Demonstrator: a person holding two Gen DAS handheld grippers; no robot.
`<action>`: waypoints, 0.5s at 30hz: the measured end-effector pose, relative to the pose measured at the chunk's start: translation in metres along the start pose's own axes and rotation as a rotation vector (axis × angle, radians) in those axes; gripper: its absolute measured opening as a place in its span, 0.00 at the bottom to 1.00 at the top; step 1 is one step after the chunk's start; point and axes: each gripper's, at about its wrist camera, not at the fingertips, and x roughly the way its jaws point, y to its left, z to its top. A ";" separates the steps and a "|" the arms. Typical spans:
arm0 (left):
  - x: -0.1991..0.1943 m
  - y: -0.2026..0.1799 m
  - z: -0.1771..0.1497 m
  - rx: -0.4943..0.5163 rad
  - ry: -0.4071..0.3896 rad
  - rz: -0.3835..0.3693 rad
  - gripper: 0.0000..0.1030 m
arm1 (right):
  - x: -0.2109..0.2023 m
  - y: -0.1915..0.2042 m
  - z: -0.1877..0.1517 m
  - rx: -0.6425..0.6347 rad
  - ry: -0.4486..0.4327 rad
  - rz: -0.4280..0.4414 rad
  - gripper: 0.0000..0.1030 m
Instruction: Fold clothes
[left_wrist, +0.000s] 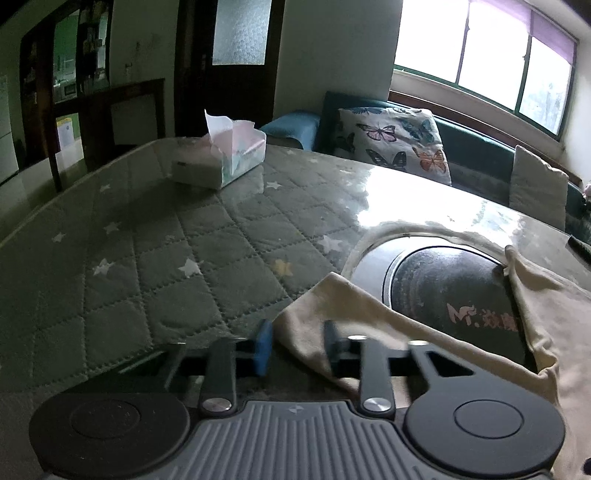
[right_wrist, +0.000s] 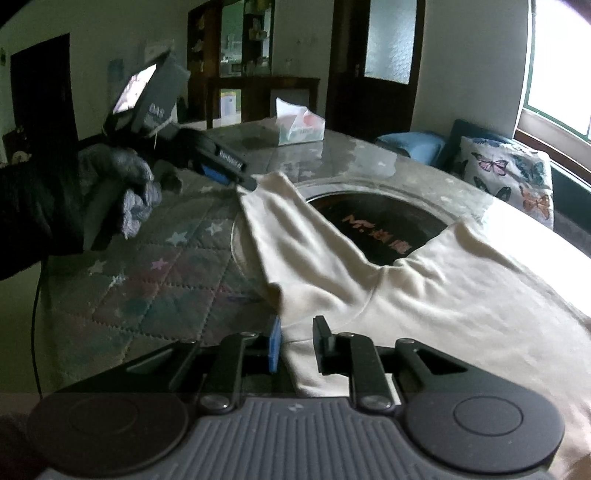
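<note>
A cream garment (right_wrist: 424, 291) lies spread on the quilted table, partly over a round black inset (right_wrist: 373, 218). In the left wrist view its sleeve end (left_wrist: 332, 314) lies between the fingers of my left gripper (left_wrist: 297, 341), whose jaws stand apart around the cloth edge. In the right wrist view my right gripper (right_wrist: 297, 341) straddles the garment's side edge with its jaws apart. The left gripper (right_wrist: 236, 177) also shows there, held by a gloved hand at the sleeve tip.
A tissue box (left_wrist: 221, 158) stands at the far side of the green star-quilted table (left_wrist: 147, 258). A sofa with a butterfly cushion (left_wrist: 395, 140) runs under the window beyond the table. A dark cabinet (right_wrist: 258, 92) stands behind.
</note>
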 end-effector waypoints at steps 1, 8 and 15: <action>-0.002 -0.002 0.001 0.001 -0.004 -0.005 0.09 | -0.003 -0.002 0.000 0.005 -0.007 -0.008 0.18; -0.019 -0.027 0.013 0.020 -0.041 -0.068 0.06 | -0.023 -0.023 -0.005 0.083 -0.036 -0.075 0.18; -0.066 -0.109 0.028 0.153 -0.139 -0.290 0.06 | -0.041 -0.063 -0.024 0.212 -0.044 -0.185 0.18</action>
